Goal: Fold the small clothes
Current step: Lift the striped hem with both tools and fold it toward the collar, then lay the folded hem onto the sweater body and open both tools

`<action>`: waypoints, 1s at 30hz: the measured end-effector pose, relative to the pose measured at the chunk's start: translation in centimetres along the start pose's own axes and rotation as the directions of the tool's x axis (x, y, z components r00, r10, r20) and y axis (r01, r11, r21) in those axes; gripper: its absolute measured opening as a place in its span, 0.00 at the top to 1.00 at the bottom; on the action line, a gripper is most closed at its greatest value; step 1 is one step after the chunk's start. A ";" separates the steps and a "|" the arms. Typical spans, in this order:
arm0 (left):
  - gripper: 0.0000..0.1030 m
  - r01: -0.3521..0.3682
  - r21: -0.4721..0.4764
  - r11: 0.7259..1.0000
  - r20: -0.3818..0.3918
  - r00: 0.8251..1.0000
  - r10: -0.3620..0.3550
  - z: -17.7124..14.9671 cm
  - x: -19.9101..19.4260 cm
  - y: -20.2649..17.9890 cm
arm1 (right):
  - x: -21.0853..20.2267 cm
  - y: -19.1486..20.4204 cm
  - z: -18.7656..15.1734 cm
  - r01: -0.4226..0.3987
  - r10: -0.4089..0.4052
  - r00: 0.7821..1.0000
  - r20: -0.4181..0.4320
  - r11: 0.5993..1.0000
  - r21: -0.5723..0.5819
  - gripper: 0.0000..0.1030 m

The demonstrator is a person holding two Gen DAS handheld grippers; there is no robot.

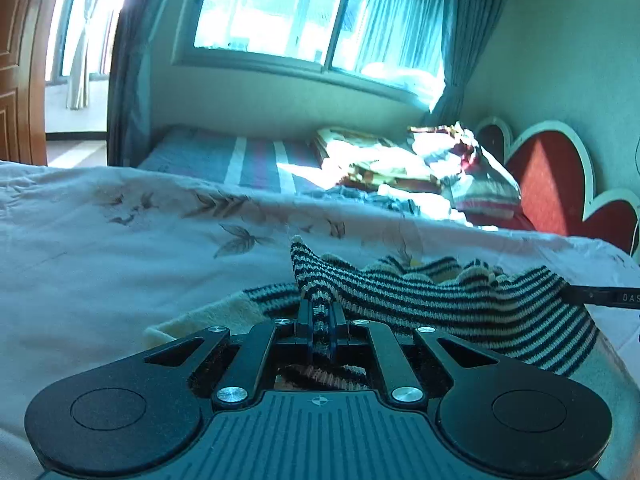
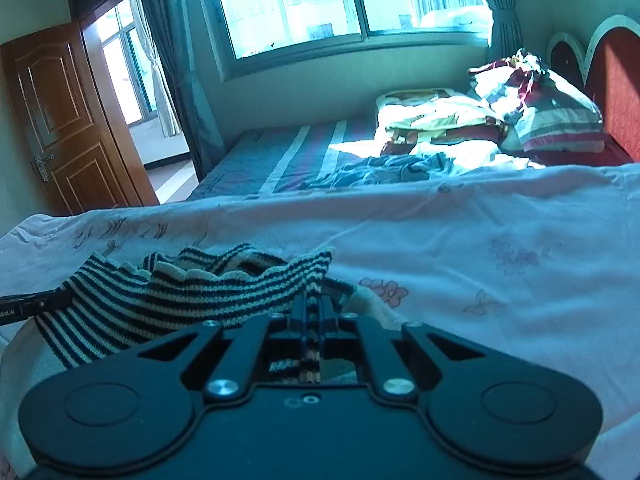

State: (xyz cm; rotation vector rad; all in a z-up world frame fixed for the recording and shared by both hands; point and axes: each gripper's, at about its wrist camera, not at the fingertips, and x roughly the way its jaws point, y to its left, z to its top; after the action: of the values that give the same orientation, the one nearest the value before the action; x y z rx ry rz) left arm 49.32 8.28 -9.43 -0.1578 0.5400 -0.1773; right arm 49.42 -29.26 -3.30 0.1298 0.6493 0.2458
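A small knit garment with dark and cream stripes (image 1: 440,296) is held stretched between my two grippers, just above a pale floral sheet (image 1: 100,248). My left gripper (image 1: 320,308) is shut on the garment's left corner, which sticks up between the fingers. My right gripper (image 2: 314,304) is shut on the opposite corner of the garment (image 2: 180,292). The right gripper's dark finger (image 1: 604,298) shows at the right edge of the left wrist view. The left gripper's finger (image 2: 32,304) shows at the left edge of the right wrist view.
A cream fleece cloth (image 1: 208,316) lies under the garment. Behind the floral sheet (image 2: 480,240) is a striped bed (image 2: 288,156) with rumpled bedding and pillows (image 2: 552,108), a red heart-shaped headboard (image 1: 548,184), a window (image 2: 340,0) and an open wooden door (image 2: 64,116).
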 end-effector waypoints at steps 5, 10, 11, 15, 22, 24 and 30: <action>0.93 -0.114 0.033 0.993 -0.015 0.993 0.114 -0.3 0.4 -0.6 | 0.1 -0.6 0.0 0.082 -0.081 0.996 0.044 0.997 -0.009 0.95; 0.93 -0.171 0.125 0.977 -0.097 0.978 0.184 -0.7 2.1 -2.2 | 2.5 -0.9 -0.7 0.120 -0.120 0.991 -0.058 0.993 -0.011 0.94; 0.89 -0.177 0.128 0.976 -0.090 0.978 0.189 -0.7 2.0 -2.3 | 2.6 -0.9 -0.6 0.118 -0.119 0.990 -0.069 0.993 -0.016 0.90; 0.74 -0.140 0.088 0.986 -0.085 0.985 0.148 -0.1 1.0 -1.6 | 1.3 -1.0 -0.2 0.080 -0.080 0.996 -0.039 0.997 -0.008 0.72; 0.32 -0.018 0.065 0.998 0.008 1.000 0.017 3.3 0.3 -6.4 | 0.2 2.6 1.0 0.002 0.002 0.999 0.051 0.997 -0.072 0.66; 0.32 0.011 0.121 0.993 -0.029 1.000 -0.008 3.2 2.3 -8.7 | 2.1 4.6 1.1 -0.061 0.061 0.998 -0.003 0.995 -0.084 0.67; 0.32 -0.063 0.140 0.988 -0.154 0.984 0.085 1.4 6.4 -10.4 | 5.8 7.6 0.6 -0.037 0.014 0.992 -0.126 0.983 -0.178 0.66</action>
State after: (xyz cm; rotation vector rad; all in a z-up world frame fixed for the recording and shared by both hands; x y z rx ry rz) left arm 54.13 -3.05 -9.35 0.0089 0.6904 -0.1538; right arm 52.82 -20.43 -4.74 -0.0518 0.7461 0.3380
